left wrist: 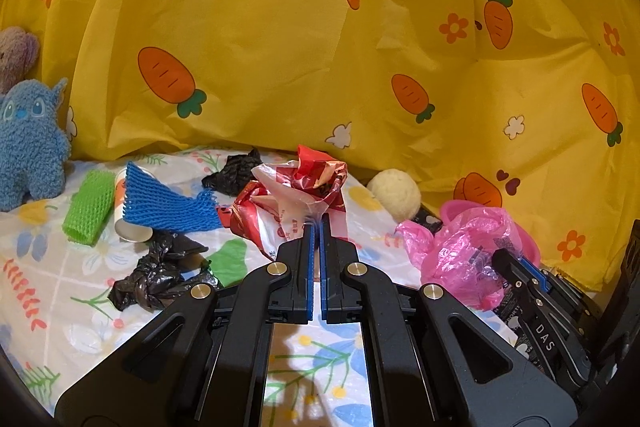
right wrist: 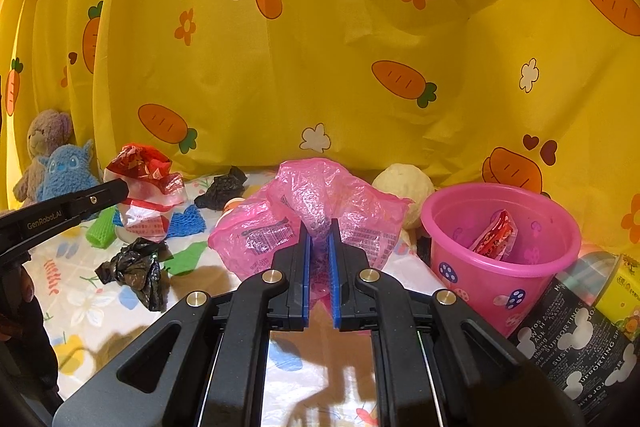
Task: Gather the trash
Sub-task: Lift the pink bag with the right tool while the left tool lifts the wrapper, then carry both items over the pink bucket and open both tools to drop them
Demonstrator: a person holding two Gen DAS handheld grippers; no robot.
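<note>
My left gripper [left wrist: 317,223] is shut on a crumpled red-and-white plastic bag [left wrist: 300,187] and holds it above the flowered table cover; it also shows in the right wrist view [right wrist: 144,183]. My right gripper [right wrist: 319,231] is shut on a pink plastic bag [right wrist: 316,203], seen in the left wrist view [left wrist: 460,251] too. A pink bucket [right wrist: 500,251] stands to the right with a red wrapper [right wrist: 494,235] inside. Loose trash lies on the table: two black bags [left wrist: 156,271] [left wrist: 236,173], a blue foam net [left wrist: 164,201] and a green foam net [left wrist: 90,207].
A yellow carrot-print curtain [left wrist: 320,47] hangs close behind. A blue plush toy [left wrist: 28,143] and a brown plush toy [right wrist: 46,137] stand at the far left. A cream ball [left wrist: 396,191] lies by the bucket. A black printed package [right wrist: 580,347] and a yellow box [right wrist: 622,291] lie at the right.
</note>
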